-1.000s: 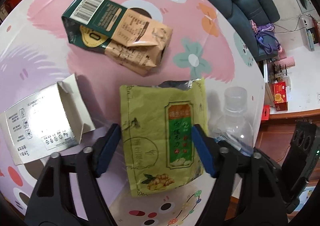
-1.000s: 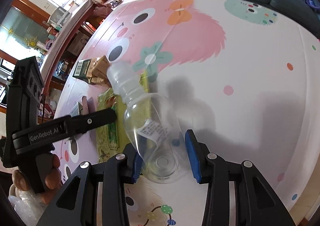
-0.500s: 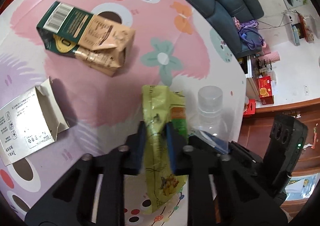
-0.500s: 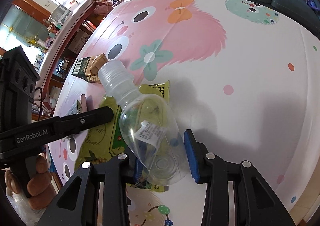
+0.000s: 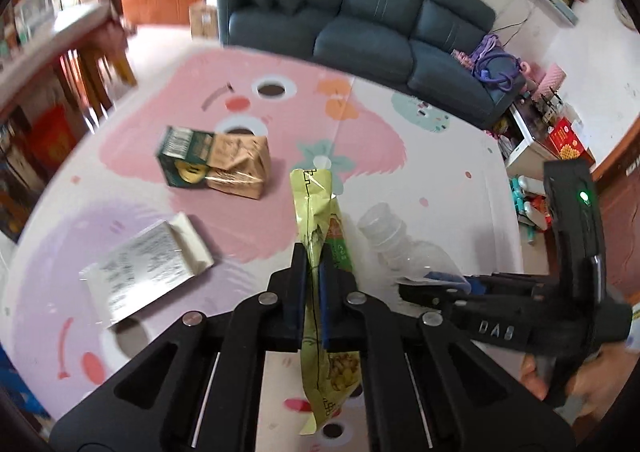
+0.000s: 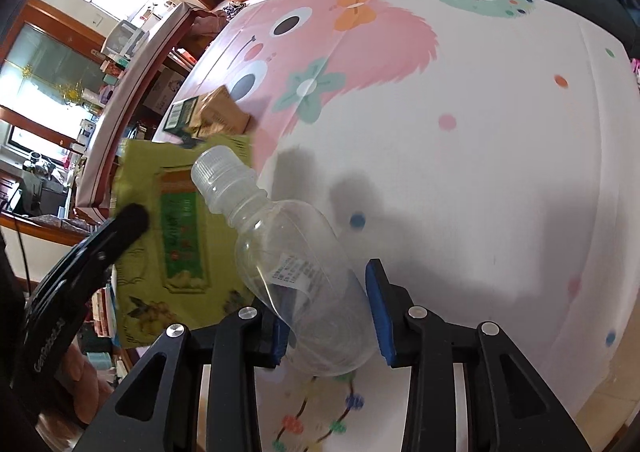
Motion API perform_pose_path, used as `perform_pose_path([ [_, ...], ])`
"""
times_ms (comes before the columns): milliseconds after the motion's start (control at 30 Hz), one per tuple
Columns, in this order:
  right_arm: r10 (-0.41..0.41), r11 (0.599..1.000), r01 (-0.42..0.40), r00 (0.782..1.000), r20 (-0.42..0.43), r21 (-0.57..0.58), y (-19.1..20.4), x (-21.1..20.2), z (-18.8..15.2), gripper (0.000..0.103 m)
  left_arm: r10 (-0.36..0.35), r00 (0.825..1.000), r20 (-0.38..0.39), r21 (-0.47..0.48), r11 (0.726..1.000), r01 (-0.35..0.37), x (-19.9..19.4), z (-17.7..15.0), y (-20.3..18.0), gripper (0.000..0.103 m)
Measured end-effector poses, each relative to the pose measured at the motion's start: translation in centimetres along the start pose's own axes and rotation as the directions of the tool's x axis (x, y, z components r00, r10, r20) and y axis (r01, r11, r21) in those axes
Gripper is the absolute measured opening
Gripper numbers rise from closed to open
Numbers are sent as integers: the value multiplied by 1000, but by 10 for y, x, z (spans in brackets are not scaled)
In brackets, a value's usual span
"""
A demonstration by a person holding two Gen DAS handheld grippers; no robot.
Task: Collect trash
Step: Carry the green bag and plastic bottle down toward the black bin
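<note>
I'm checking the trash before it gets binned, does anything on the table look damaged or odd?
Yes. The green and tan carton lying on the pink part of the mat is crushed and creased at its tan end. The white box nearer the left gripper lies flat with a flap open.

Clear glossy plastic bottle (image 6: 296,272), crinkled foil pouch (image 5: 320,220), creased cardboard carton (image 5: 216,160)

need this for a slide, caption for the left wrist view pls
Left gripper shut on a green snack pouch, lifted above a cartoon tablecloth with cartons remaining.
</note>
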State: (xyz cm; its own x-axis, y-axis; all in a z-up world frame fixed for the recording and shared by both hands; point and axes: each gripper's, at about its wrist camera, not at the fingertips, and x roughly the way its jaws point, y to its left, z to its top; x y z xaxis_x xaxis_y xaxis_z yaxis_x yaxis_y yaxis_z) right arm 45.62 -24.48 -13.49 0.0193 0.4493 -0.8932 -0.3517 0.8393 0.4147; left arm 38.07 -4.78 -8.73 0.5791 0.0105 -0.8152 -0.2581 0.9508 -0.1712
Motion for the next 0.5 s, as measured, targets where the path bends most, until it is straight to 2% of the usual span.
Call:
perform_pose_path([
  [67, 11, 1000, -11, 1000, 1, 5, 6, -7, -12, 34, 13, 998, 54, 30, 999, -14, -23, -12, 3, 3],
  [267, 61, 997, -62, 998, 7, 39, 31, -27, -54, 34, 35, 989, 141, 100, 994, -49, -87, -50, 15, 2],
  [500, 78, 993, -81, 996, 32, 86, 91, -46, -127, 34, -5, 989, 151, 163, 986, -19, -165, -110, 55, 3],
])
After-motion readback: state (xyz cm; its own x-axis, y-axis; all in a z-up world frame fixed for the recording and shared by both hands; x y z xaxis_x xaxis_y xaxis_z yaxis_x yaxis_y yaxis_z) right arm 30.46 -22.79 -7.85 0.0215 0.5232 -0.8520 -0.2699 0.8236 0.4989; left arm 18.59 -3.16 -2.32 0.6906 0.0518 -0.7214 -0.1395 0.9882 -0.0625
